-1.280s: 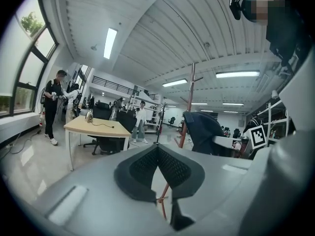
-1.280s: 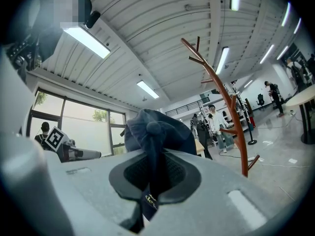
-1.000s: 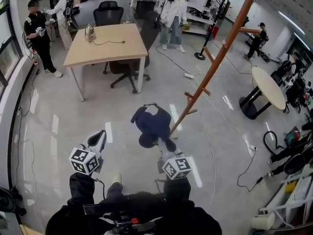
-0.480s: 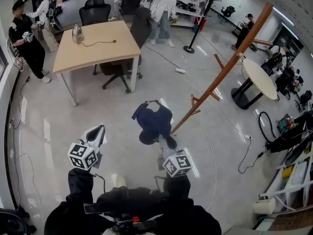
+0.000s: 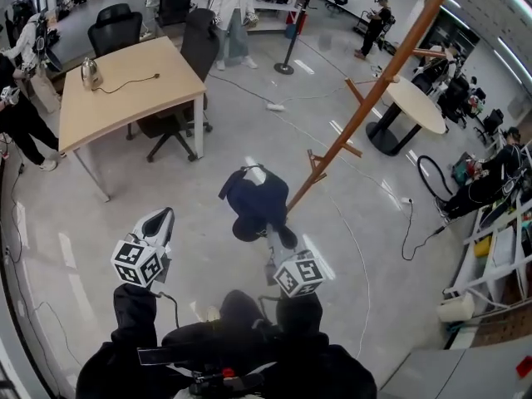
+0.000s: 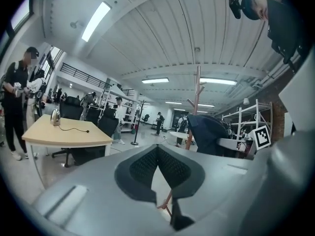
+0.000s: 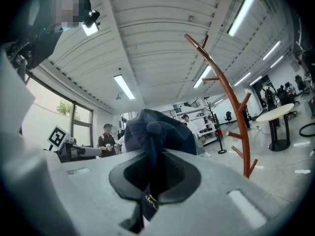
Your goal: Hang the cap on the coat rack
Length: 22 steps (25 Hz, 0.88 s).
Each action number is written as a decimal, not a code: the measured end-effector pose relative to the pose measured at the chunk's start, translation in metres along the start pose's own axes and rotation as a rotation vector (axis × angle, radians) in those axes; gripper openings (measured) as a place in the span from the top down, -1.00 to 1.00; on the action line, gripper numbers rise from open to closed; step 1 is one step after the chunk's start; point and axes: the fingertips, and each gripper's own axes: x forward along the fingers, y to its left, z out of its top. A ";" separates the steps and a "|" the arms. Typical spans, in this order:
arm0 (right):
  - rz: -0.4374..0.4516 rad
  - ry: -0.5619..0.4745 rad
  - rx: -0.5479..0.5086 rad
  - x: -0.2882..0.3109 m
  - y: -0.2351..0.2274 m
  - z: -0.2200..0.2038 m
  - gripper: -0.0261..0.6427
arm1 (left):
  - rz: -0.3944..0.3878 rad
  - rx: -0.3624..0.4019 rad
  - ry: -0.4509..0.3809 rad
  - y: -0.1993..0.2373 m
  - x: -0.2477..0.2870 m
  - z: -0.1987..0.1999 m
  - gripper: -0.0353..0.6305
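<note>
Navy cap [image 5: 258,202] clamped in the right gripper [image 5: 278,243] fingers, just beside the wooden coat rack [image 5: 366,110] (not hooked yet); left gripper [image 5: 158,223] fingers together, empty.

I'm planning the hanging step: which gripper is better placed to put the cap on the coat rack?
Right. The right gripper is shut on the cap, which hangs close beside the coat rack; the left gripper holds nothing and is farther from it.
</note>
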 end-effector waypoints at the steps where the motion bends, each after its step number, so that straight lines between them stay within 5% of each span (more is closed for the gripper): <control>1: -0.014 -0.002 -0.001 0.000 -0.002 0.002 0.89 | -0.013 0.001 0.002 -0.001 0.004 0.001 0.88; 22: -0.147 -0.055 0.009 0.040 -0.051 0.005 0.89 | -0.169 0.015 0.057 0.017 0.104 0.006 0.88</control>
